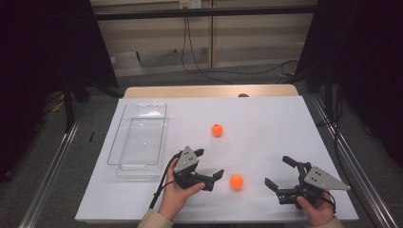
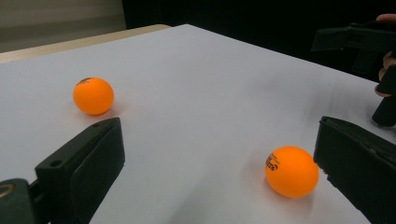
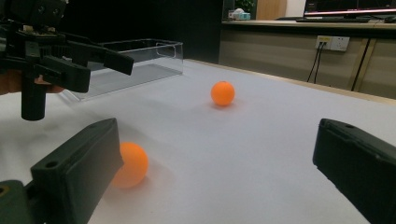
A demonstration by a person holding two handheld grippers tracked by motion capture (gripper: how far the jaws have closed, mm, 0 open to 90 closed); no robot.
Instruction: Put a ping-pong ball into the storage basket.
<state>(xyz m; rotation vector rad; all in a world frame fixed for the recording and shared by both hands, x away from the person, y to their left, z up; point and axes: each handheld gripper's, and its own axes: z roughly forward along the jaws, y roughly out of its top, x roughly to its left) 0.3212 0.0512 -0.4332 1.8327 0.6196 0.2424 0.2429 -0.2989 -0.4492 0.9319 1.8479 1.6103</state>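
Two orange balls lie on the white table sheet (image 1: pixel 266 118). The near ball (image 1: pixel 236 181) (image 2: pixel 292 171) (image 3: pixel 130 164) rests between my two grippers. The far ball (image 1: pixel 217 129) (image 2: pixel 93 95) (image 3: pixel 222 93) sits toward the middle of the sheet. My left gripper (image 1: pixel 210 163) (image 2: pixel 219 177) is open, and the near ball lies just inside its right jaw, not touched. My right gripper (image 1: pixel 277 171) (image 3: pixel 215 172) is open too, to the right of the near ball, whose edge is hidden behind its left jaw.
A clear plastic tray (image 1: pixel 138 137) (image 3: pixel 135 60) stands along the left side of the sheet with nothing in it. Beyond the table's far wooden edge (image 1: pixel 209 91) are cables on the floor. Dark curtains hang on both sides.
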